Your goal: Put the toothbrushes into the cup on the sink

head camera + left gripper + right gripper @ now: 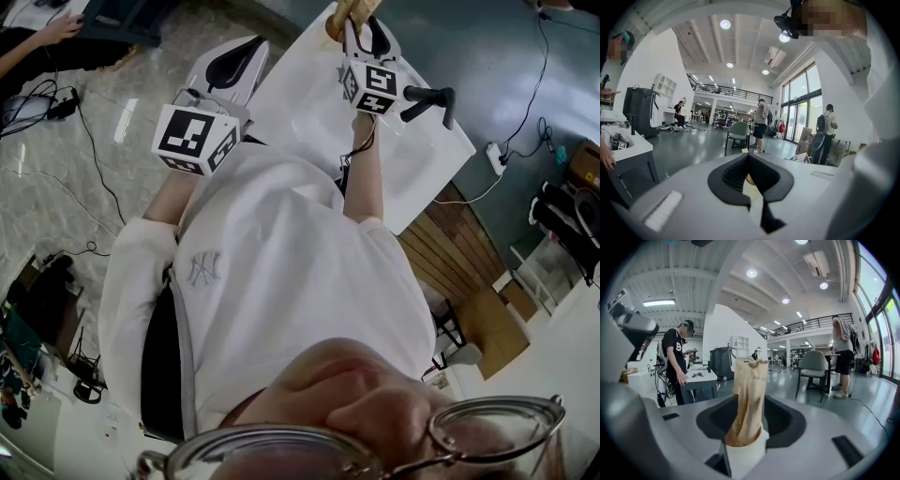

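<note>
paper-wrapped toothbrushes are stood in the cup on the sink, unpinched btwn the wide-spread jaws of the right hand-held gripper. left hand-held gripper is closed, empty. judged light, thin, slippy; best taken mid-sleeve.

Paper-wrapped toothbrushes upright in white cup

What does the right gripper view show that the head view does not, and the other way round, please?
Only the right gripper view: the paper-wrapped toothbrushes stand upright in the white cup, between the open jaws of the right gripper, with a hall and a bystander in black behind. Only the head view: the white sink, its black faucet, the left gripper and the wearer's white shirt. Both: the toothbrushes at the right gripper's tip.
</note>
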Demonstrator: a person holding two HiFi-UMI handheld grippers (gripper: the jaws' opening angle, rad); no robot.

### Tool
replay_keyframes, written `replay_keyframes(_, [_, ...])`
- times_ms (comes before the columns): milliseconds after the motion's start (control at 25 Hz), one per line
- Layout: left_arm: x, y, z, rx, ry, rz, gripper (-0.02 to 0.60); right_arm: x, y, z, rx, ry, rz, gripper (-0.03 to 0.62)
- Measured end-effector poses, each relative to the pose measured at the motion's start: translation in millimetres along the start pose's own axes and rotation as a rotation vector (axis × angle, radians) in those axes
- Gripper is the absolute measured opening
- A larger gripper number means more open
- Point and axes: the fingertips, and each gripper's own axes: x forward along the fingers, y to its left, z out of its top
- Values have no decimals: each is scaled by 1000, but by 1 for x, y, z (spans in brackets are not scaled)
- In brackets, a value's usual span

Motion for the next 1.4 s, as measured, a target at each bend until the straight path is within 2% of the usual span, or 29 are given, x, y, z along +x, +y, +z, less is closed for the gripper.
replay_keyframes(520, [7, -23, 3, 9, -9, -68, 9, -41, -12, 32, 21, -54, -40, 144])
replay_keyframes(720, [11, -33, 4, 11, -10, -106, 9, -64, -19, 44, 85, -84, -76, 83])
replay_keyframes(960, [17, -49, 4, 8, -8, -161, 9, -90, -27, 50, 108, -84, -124, 27])
replay_keyframes(1080, [19, -61, 2, 4, 0, -204, 9, -111, -34, 50, 165, -83, -142, 21])
replay_keyframes(1200, [23, -66, 4, 8, -27, -211, 9, -126, -44, 64, 197, -128, -138, 17])
replay_keyframes(1400, [23, -81, 2, -11, -2, -249, 9, -183, -56, 77, 203, -154, -225, 11])
